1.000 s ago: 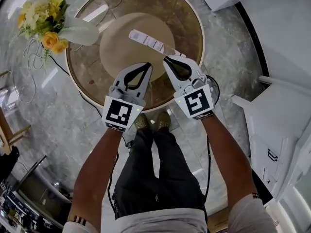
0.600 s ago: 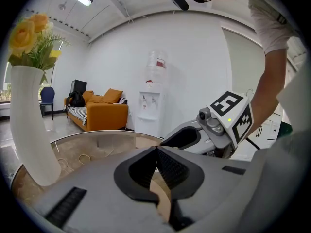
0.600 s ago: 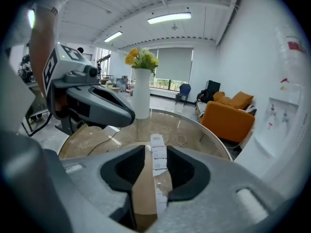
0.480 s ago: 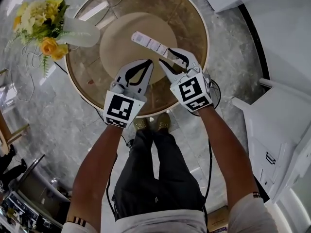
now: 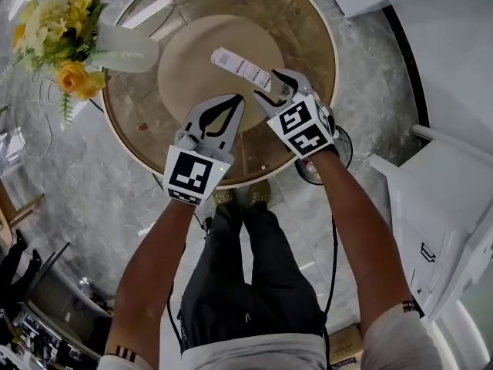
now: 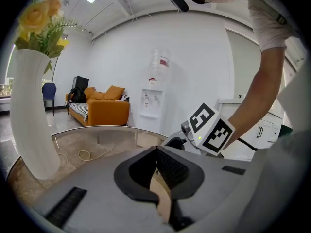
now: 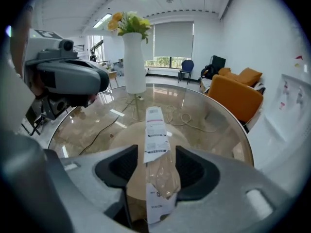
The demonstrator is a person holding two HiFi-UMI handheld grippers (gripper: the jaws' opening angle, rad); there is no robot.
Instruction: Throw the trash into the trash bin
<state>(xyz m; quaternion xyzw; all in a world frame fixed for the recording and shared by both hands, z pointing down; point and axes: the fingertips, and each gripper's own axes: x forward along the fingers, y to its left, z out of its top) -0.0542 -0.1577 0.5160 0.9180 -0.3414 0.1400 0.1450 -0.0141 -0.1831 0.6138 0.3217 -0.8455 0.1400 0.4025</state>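
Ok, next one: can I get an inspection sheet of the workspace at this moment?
Surface: round glass table, holding only a wrapper and a vase.
Job's things: wrapper lies flat on the table; no bin clearly seen.
Clutter: vase of yellow flowers near the table's edge.
Grippers: left gripper shut, nothing held, over the table; right gripper jaws opening either side of the wrapper, not pressing it.
Cables: pale cable on the floor under the glass; black cable beside the person's legs.
Surroundings: orange sofa, water dispenser, white cabinets.
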